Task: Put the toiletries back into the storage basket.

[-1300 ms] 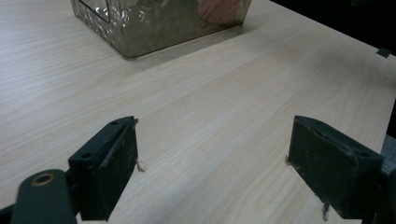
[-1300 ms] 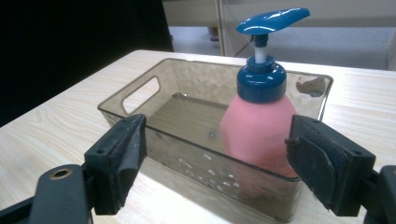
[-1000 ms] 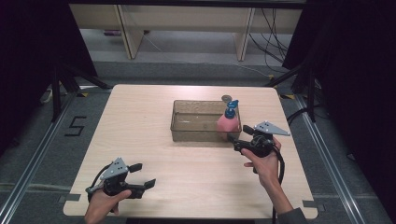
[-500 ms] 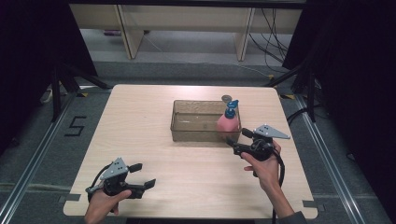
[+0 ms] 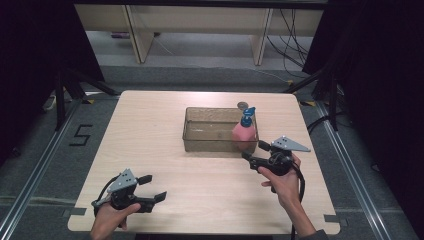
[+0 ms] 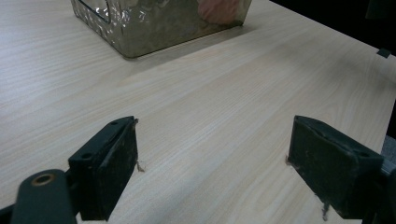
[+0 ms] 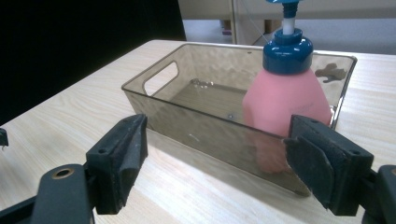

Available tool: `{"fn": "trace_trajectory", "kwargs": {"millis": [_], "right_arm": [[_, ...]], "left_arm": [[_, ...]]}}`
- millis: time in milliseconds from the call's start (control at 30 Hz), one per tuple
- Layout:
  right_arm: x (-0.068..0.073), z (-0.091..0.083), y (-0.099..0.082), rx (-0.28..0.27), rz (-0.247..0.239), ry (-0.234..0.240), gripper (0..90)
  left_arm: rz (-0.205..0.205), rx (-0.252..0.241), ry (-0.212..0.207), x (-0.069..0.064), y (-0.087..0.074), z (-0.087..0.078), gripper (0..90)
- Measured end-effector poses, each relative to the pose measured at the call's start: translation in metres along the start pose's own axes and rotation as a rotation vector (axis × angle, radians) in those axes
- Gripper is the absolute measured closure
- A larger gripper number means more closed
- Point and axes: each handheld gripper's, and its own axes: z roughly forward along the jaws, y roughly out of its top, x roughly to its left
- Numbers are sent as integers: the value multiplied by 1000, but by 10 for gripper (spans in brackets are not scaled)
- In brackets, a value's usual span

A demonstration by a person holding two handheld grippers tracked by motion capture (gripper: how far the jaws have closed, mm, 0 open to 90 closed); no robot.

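Pink plastic pump bottle with a blue cap (image 7: 285, 93) stands inside the clear smoky plastic bin (image 7: 159, 109), just beyond the right claw's (image 7: 212, 163) spread, empty jaws, so a careless push forward could knock the bin's near wall.

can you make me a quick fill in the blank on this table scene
1. The pink pump bottle stands inside the clear ____.
2. The bottle's pump cap is ____ in colour.
3. The right gripper has its jaws ____, with nothing between them.
4. The left gripper is near the table's ____ edge.

Missing words: bin; blue; open; front
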Motion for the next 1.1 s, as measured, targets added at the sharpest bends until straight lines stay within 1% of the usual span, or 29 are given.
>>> {"fn": "trace_trajectory", "kwargs": {"millis": [33,67,100,133,167,200,267,300,333,400,433,500,533,567,600,700,733,767,800,833,867,933,967,1000,1033,1067,1100], "right_arm": [[0,-1,0,8,1,-7,220],[1,0,-2,2,13,8,220],[1,0,-2,2,13,8,220],[0,-2,-2,3,0,2,220],[0,-2,-2,3,0,2,220],[3,-3,-3,15,35,5,220],[1,-3,-4,3,4,4,220],[1,-3,-4,3,4,4,220],[3,-3,-5,7,19,0,220],[2,-4,-6,11,5,5,219],[2,-4,-6,14,5,-1,220],[4,-5,-7,15,15,9,220],[3,-6,-8,7,-8,8,219],[3,-6,-8,7,-8,8,219],[5,-6,-9,8,15,12,218],[5,-7,-9,14,8,18,216],[6,-8,-10,10,16,24,215],[8,-8,-11,9,35,18,212],[5,-8,-11,-2,-17,8,210],[7,-8,-12,12,10,26,209],[8,-9,-13,15,27,30,208],[8,-9,-14,15,3,24,208],[8,-8,-14,10,-1,29,206],[8,-8,-15,0,-16,23,205],[8,-8,-15,0,-16,23,205],[9,-10,-15,16,10,29,205],[11,-11,-16,20,25,32,206]], "left_arm": [[5,4,1,0,0,0,153],[0,-2,0,0,0,0,153],[0,-2,0,0,0,0,154],[-1,-2,1,0,0,0,154],[3,3,2,0,0,0,154],[4,3,1,0,0,0,154],[3,3,2,0,0,0,154],[3,3,2,0,0,0,153],[4,3,2,0,0,0,153],[-1,-1,1,0,0,0,153],[0,-1,1,0,0,0,154],[7,3,2,0,0,0,153],[7,4,2,0,0,0,153],[2,0,1,0,0,0,153],[1,1,1,0,0,0,153],[9,6,1,0,0,0,153],[10,6,1,0,0,0,153],[10,5,1,0,0,0,153],[10,5,1,0,0,0,153],[10,6,2,0,0,0,153],[6,4,1,0,0,0,153],[6,5,1,0,0,0,153],[6,5,1,0,0,0,153],[7,5,1,0,0,0,153],[12,8,2,0,0,0,153],[11,7,2,0,0,0,153],[10,6,2,0,0,0,153]]}}
